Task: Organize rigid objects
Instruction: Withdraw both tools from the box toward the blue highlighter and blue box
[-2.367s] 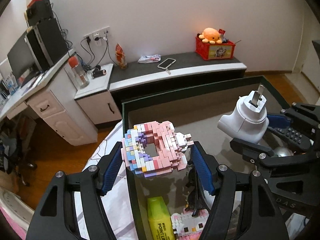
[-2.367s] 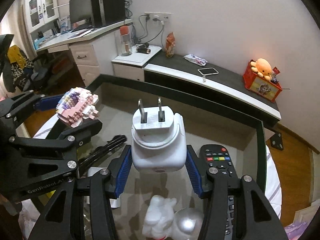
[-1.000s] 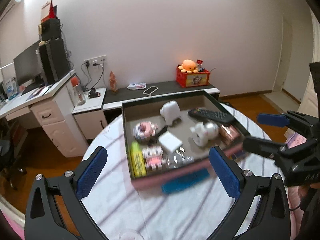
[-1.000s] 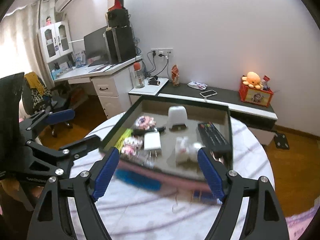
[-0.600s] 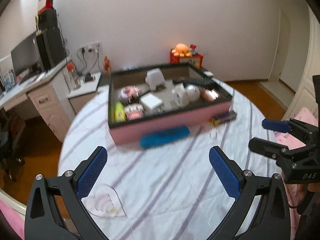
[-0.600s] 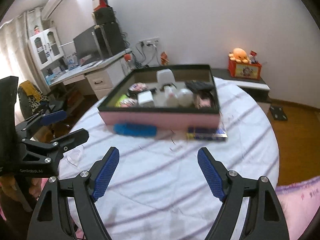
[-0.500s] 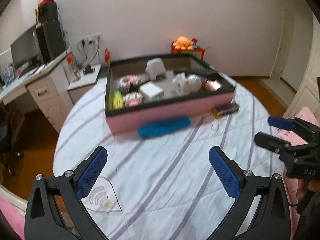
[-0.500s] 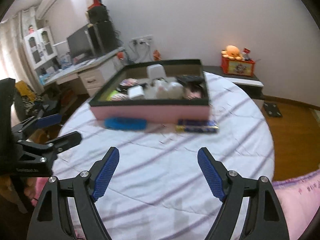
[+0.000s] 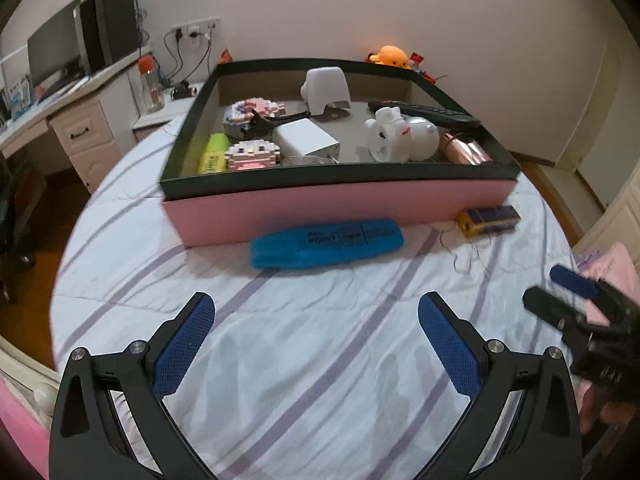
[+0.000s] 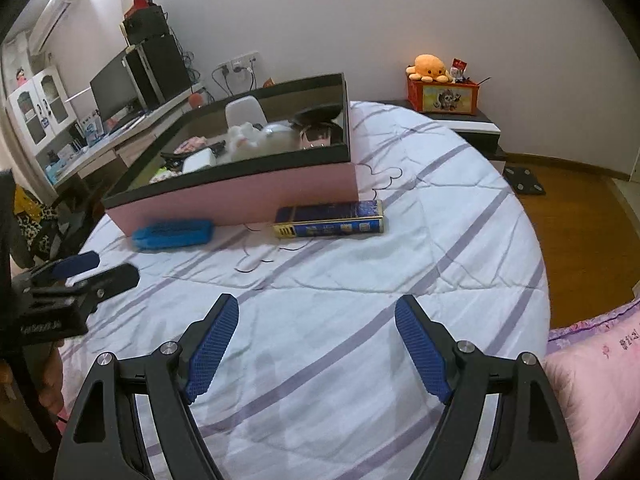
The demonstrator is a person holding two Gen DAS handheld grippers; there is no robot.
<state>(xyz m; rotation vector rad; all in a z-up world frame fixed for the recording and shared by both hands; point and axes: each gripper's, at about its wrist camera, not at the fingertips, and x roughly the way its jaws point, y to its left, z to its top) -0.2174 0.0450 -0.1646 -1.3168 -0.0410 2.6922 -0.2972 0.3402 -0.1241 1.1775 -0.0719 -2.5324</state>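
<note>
A: We are holding the left gripper point(image 9: 316, 332) and right gripper point(image 10: 316, 334) over the round striped-cloth worktop point(image 9: 320, 360), both with fingers spread wide and gripping nothing.

B: The left view is showing us inside the pink box with a dark rim point(image 9: 340, 204): one white plug adapter point(image 9: 308, 142), one black remote point(image 9: 424, 112), two pink brick models point(image 9: 252, 154). The right view is blurring those.

A: Outside, against its front wall, we are counting one blue highlighter point(image 9: 326, 243) and one dark-blue-and-gold flat box point(image 10: 330, 219), sharper in the right view.
</note>
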